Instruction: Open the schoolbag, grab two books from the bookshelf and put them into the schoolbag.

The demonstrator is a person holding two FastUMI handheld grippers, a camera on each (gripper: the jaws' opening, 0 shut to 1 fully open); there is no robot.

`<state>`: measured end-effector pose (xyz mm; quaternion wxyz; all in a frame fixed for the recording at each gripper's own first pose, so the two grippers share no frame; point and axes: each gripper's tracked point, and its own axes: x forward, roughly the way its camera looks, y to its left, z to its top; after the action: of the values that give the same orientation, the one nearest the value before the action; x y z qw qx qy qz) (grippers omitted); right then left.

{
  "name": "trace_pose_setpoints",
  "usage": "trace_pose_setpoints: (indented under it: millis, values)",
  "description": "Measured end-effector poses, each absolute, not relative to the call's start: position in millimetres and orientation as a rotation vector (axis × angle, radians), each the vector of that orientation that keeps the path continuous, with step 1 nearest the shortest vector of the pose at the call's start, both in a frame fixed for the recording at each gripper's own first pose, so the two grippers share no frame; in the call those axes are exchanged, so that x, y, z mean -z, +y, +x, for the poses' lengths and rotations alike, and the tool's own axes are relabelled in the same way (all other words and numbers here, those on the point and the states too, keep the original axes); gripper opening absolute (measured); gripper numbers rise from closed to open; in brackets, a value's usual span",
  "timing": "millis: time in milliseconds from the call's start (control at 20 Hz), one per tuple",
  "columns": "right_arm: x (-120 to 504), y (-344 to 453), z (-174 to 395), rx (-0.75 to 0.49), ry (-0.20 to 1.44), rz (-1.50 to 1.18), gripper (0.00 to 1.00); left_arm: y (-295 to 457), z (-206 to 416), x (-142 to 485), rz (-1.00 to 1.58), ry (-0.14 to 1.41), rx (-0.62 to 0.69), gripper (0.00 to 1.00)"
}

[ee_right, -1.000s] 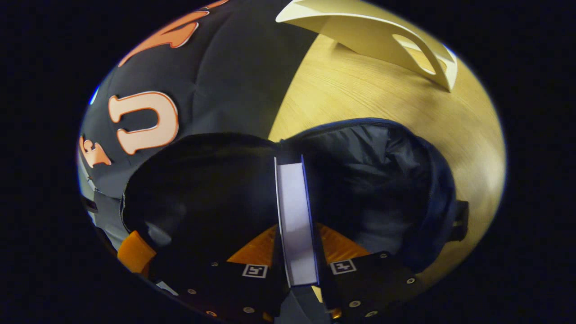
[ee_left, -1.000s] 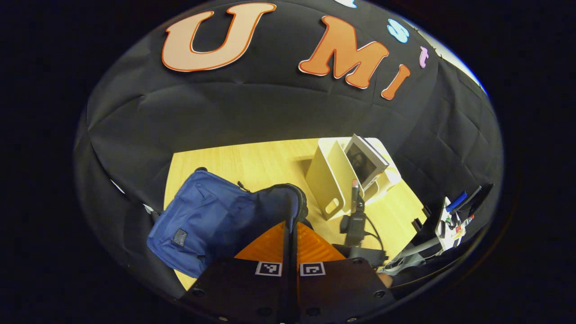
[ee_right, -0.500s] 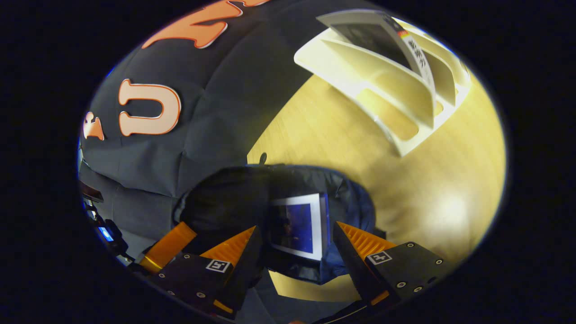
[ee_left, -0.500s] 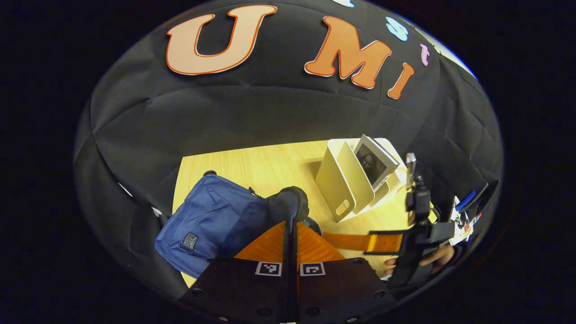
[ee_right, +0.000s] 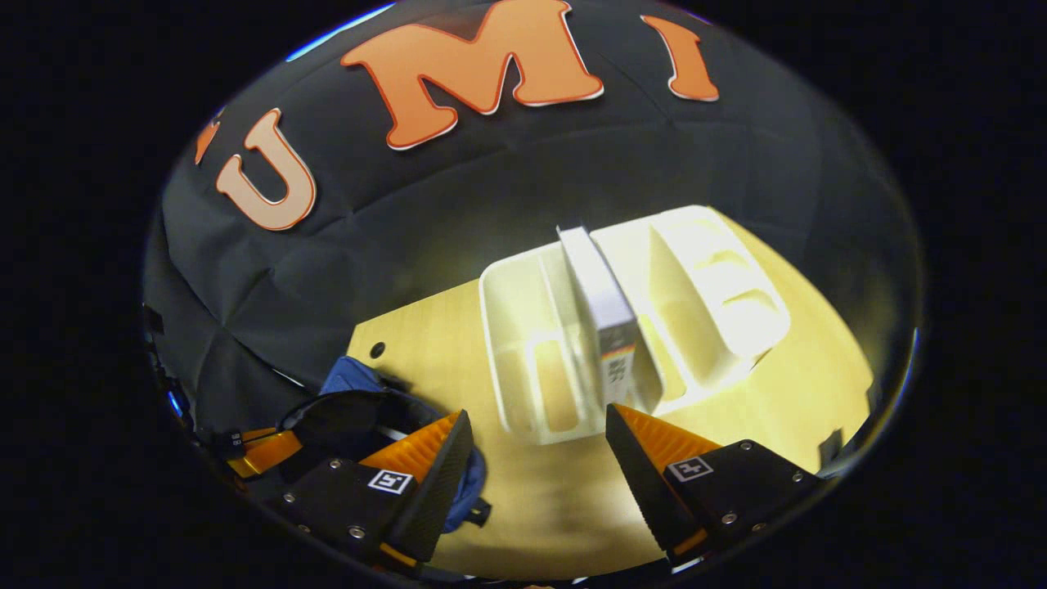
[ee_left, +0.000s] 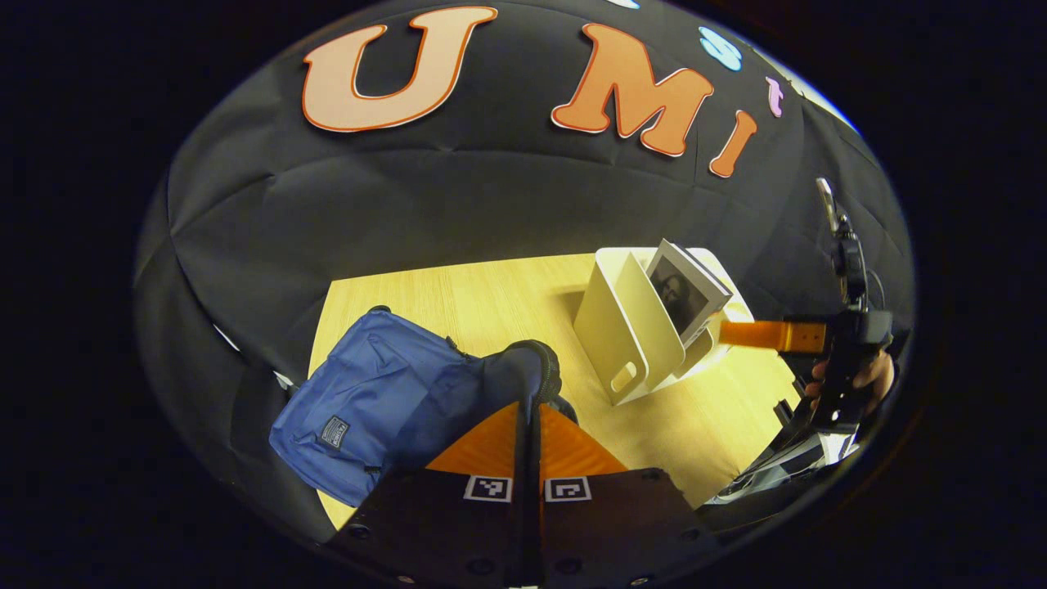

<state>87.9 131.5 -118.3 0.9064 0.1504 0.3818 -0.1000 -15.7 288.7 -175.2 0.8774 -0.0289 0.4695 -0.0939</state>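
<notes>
Left gripper view, left to right: blue schoolbag (ee_left: 384, 393) lies on the wood table (ee_left: 491, 290), ahead and to the left of the left hand-held gripper (ee_left: 529, 413). That gripper's fingers are pressed together on the raised dark rim of the schoolbag's opening, holding the flap up; the rim sticks up right at the fingertips. Ahead-right of it stands the cream bookshelf (ee_left: 622, 327), a slotted file rack, with one book (ee_left: 683, 290) leaning in a slot, cover toward the camera. Further right, the right hand-held gripper (ee_left: 757, 334) reaches in toward the bookshelf from the side, one finger tip near the rack's right edge; a hand (ee_left: 867, 378) holds its handle.

Right gripper view, left to right: the left hand-held gripper (ee_right: 262, 450) and the schoolbag (ee_right: 360, 409) sit low-left, beside the right gripper's left finger; schoolbag mouth looks dark, contents can't be made out. Right hand-held gripper (ee_right: 540, 429) has fingers spread wide, nothing between them. Straight ahead, just past the fingertips, is the bookshelf (ee_right: 532, 360) on the table (ee_right: 802, 384), the book (ee_right: 605, 319) standing spine-on in a middle slot, roughly lined up with the gap between the fingers but not touched.
</notes>
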Motion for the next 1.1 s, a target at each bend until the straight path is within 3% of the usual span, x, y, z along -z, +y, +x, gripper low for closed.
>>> trace_pose_setpoints:
  millis: [350, 750, 1000, 1050, 1100]
  values:
    - [98, 73, 143, 0.21, 0.875, 0.117, 0.97, 288, -21, 177, -0.093, 0.977, 0.168, 0.01]
    - [142, 65, 194, 0.129, 1.094, 0.09, 0.95, 289, -29, 188, -0.165, 0.991, 0.139, 0.01]
    - [170, 64, 202, 0.121, 1.201, 0.082, 0.75, 289, -29, 192, -0.179, 1.0, 0.129, 0.01]
    - [174, 62, 200, 0.126, 1.217, 0.073, 0.67, 288, -29, 193, -0.18, 1.004, 0.13, 0.01]
    - [175, 63, 201, 0.128, 1.229, 0.072, 0.44, 288, -30, 193, -0.181, 1.006, 0.13, 0.01]
